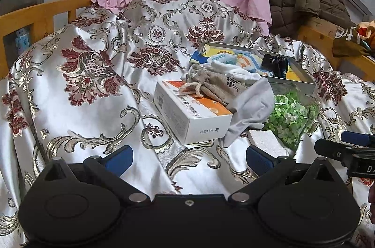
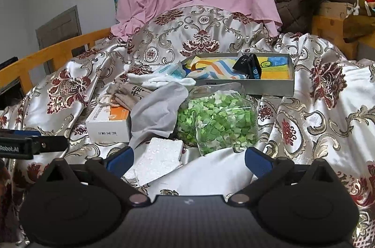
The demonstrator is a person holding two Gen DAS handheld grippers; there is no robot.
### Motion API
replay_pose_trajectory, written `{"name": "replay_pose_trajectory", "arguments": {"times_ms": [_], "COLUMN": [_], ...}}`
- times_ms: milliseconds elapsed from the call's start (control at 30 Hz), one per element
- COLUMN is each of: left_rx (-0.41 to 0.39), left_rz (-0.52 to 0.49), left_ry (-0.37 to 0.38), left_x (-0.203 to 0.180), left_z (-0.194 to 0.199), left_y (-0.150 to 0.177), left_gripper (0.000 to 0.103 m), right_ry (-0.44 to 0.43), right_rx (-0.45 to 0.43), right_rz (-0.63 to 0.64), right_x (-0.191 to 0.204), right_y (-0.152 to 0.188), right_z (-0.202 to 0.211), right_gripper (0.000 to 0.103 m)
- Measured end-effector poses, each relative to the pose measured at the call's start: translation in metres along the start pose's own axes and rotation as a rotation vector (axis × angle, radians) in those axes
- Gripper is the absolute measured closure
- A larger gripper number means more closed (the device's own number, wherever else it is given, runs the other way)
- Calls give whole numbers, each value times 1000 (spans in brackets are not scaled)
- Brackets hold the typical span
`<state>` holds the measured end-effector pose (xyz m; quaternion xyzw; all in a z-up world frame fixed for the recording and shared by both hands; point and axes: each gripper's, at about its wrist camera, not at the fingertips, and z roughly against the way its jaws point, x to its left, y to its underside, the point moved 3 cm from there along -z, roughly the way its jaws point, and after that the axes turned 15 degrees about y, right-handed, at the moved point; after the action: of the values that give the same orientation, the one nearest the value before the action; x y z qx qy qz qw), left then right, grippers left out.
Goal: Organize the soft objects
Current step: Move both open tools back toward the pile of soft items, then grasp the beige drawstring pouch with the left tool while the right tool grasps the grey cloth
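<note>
Both tongs, left tongs (image 1: 188, 157) and right tongs (image 2: 188, 158), are standing wide and gripping nothing. Just beyond, a grey cloth (image 2: 157, 108) is draping between an orange-white carton (image 2: 109, 124) and a bag of green pieces (image 2: 218, 121) mid-bed.

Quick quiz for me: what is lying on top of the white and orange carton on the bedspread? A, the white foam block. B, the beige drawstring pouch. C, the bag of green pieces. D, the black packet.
B: the beige drawstring pouch lies across the top of the white and orange carton, cord trailing over its lid.
</note>
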<state>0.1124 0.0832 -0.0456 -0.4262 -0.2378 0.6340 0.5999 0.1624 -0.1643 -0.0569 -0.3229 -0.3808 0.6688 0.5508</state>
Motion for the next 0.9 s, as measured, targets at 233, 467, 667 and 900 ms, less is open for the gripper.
{"name": "replay_pose_trajectory", "arguments": {"times_ms": [233,467,667,900], "left_rx": [-8,5,39,134], "left_rz": [37,28,-36,-151], "left_ry": [-3,1,56,184], "left_x": [17,33,42,38], "left_z": [0,-16,-36,-65], "left_y": [0,-22,-52,-104], "left_gripper": [1,1,1,1], "right_ry": [-6,21,8,-22], "right_rx": [-42,-138,-196,-191], "right_rz": [61,160,221,322], "right_x": [13,28,43,53], "right_y": [-2,-28,-54,-58], "right_z": [-3,-17,-45,-75], "right_gripper": [0,0,0,0]}}
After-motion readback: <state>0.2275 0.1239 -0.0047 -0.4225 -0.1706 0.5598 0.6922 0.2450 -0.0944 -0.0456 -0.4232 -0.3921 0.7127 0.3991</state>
